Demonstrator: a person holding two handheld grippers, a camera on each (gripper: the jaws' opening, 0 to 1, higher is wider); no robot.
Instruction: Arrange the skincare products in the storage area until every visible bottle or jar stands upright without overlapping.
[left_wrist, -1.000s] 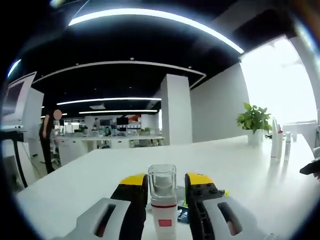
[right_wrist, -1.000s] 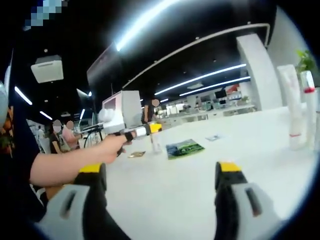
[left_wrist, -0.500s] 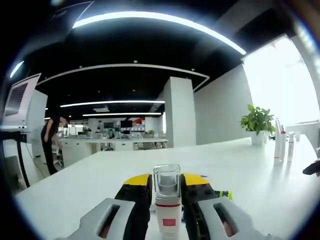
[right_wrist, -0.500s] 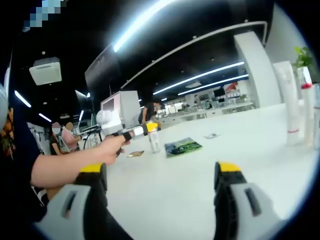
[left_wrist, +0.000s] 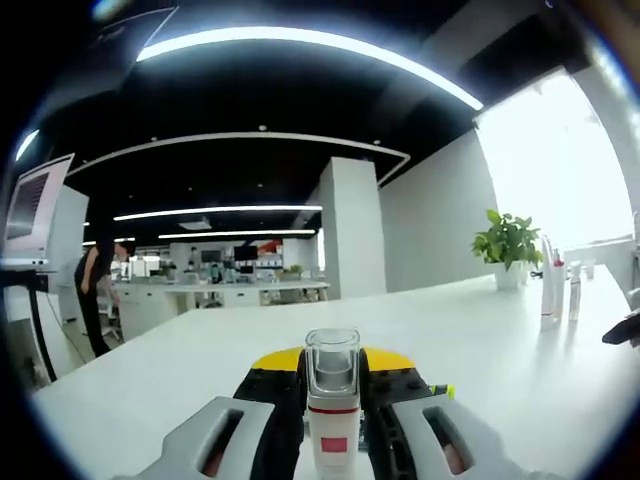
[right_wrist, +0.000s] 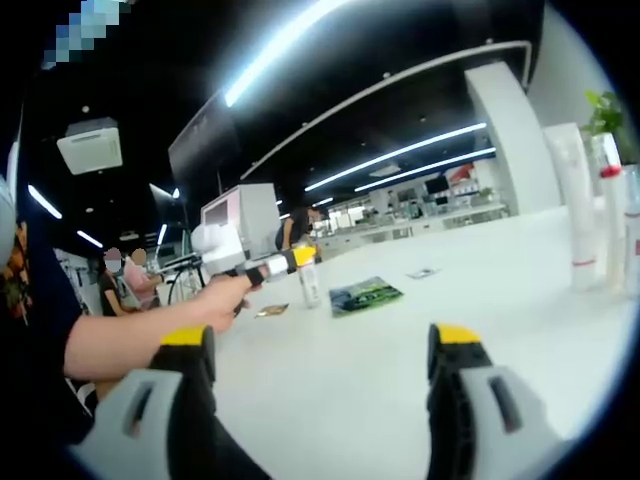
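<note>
**Count of items on the tabletop, both gripper views**

One small bottle (left_wrist: 332, 415) with a clear cap and a red label stands between the jaws of the left gripper (left_wrist: 333, 375). Two grippers: the left, and the right gripper (right_wrist: 325, 350) with its jaws apart. One potted plant (left_wrist: 508, 245). At least three tall white bottles (right_wrist: 580, 205) stand grouped near it; the exact number cannot be told. One green leaflet (right_wrist: 365, 296), one small card (right_wrist: 271, 310) and one paper slip (right_wrist: 425, 272) lie flat.
</note>
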